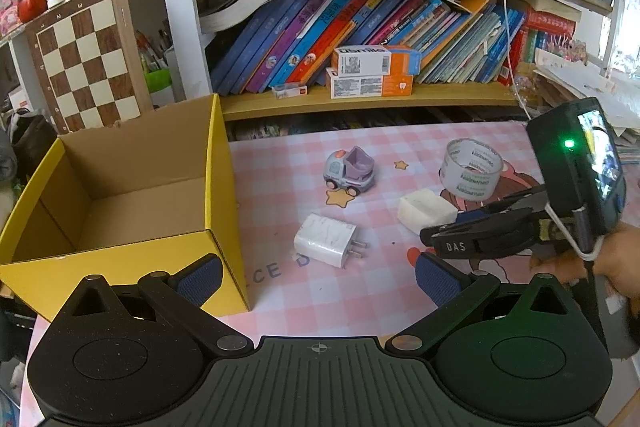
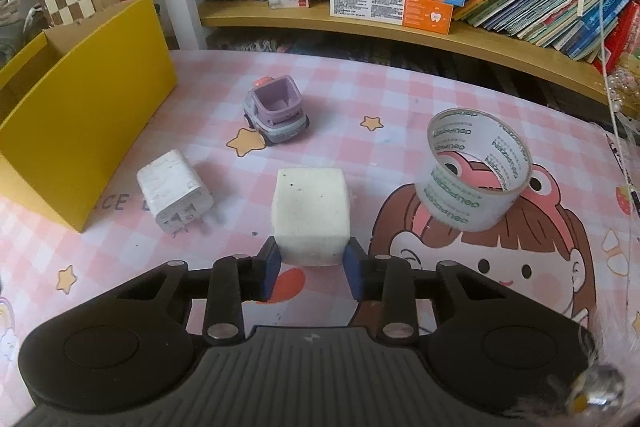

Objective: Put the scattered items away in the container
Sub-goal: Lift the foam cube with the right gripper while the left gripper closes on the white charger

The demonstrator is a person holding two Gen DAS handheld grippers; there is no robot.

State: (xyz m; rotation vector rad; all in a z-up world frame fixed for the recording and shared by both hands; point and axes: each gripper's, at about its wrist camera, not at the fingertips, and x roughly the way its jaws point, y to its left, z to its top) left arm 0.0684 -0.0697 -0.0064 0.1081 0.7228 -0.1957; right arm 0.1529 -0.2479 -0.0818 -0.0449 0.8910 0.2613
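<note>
At nine o'clock stood the yellow cardboard box (image 1: 120,195), open-topped and showing nothing inside, with the left gripper (image 1: 318,277) spread wide and holding nothing beside its near corner. Moving right, the white charger (image 2: 174,191) lay on its side at about ten o'clock from the right gripper (image 2: 312,263), prongs toward the camera, and the toy truck (image 2: 276,113) sat at eleven. The white foam block (image 2: 310,217) lay dead ahead at twelve, its near end between the blue pads (image 2: 272,265), which looked to be touching it; the right hand was plainly the nearer one. The tape roll (image 2: 478,171) stood at one o'clock, its core printed "deli". The pink checked mat (image 2: 400,99) read "CE", and the right tool was marked "DAS".
</note>
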